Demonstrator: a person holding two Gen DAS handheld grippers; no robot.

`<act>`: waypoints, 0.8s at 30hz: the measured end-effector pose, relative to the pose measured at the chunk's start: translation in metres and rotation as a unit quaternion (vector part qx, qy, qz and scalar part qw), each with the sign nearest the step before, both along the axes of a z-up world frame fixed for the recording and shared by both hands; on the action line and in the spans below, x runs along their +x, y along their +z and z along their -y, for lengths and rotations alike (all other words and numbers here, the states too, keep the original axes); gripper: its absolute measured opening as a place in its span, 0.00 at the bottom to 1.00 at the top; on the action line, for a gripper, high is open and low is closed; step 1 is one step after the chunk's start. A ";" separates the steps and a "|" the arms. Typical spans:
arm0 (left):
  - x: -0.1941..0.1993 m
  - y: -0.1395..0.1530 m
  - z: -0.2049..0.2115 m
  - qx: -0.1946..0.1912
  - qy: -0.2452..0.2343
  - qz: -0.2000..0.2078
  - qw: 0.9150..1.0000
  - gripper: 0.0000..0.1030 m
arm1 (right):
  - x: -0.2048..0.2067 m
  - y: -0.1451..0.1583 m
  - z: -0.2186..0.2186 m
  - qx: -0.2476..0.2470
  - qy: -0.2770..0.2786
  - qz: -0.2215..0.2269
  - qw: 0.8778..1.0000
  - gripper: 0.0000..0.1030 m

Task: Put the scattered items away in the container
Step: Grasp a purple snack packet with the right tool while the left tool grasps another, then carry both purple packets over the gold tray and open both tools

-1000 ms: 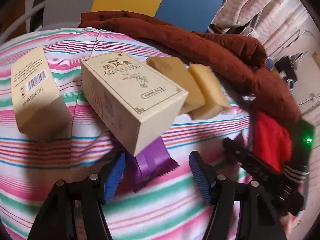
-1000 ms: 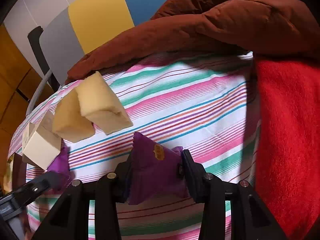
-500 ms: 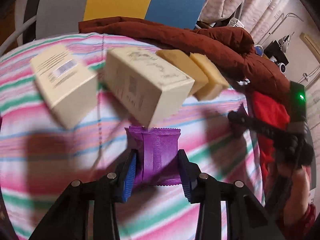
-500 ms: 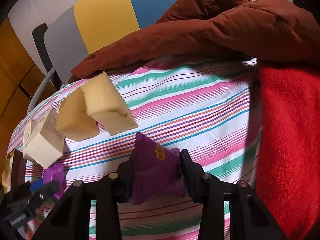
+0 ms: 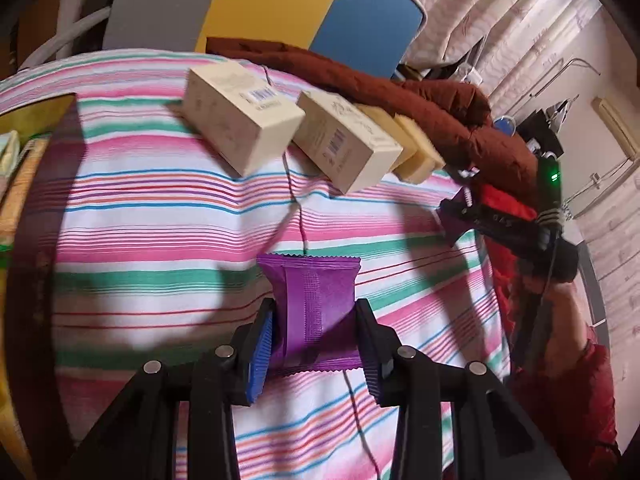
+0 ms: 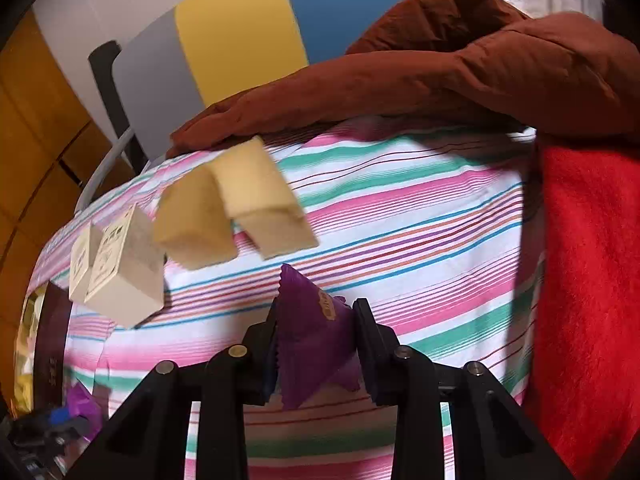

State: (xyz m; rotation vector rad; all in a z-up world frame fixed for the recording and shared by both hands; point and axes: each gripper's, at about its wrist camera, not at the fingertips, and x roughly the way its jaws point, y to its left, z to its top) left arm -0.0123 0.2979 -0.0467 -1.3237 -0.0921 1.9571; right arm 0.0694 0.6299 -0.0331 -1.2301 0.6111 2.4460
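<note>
My left gripper (image 5: 314, 332) is shut on a purple snack packet (image 5: 314, 304), held above the striped cloth. My right gripper (image 6: 316, 340) is shut on a second purple packet (image 6: 312, 336); it also shows in the left wrist view (image 5: 456, 220) at the right. Two cream cartons (image 5: 240, 120) (image 5: 344, 144) and two yellow sponges (image 5: 412, 148) lie at the far side of the cloth. In the right wrist view the sponges (image 6: 232, 208) and cartons (image 6: 120, 264) sit to the left. A dark-rimmed container (image 5: 36, 184) holding packets is at the left edge.
A brown jacket (image 6: 420, 80) lies along the far edge of the striped cloth (image 5: 160, 240). A red blanket (image 6: 588, 280) covers the right side. A chair back in grey, yellow and blue (image 5: 280, 4) stands behind.
My left gripper closed on the purple packet beside the carton and lifted it back and left, bringing the container into view. My right gripper kept its packet and rose slightly.
</note>
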 end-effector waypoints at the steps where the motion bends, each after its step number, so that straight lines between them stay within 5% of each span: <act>1: 0.001 0.003 0.005 0.004 0.001 -0.002 1.000 0.37 | 0.000 0.000 0.002 -0.001 0.004 0.000 1.000 0.32; 16: 0.008 0.038 0.084 0.039 0.014 -0.029 0.999 0.37 | 0.011 0.026 0.076 -0.046 0.050 -0.025 0.997 0.32; 24: -0.001 0.050 0.149 0.048 0.063 -0.048 0.996 0.37 | -0.012 0.054 0.190 -0.074 0.157 -0.073 0.982 0.32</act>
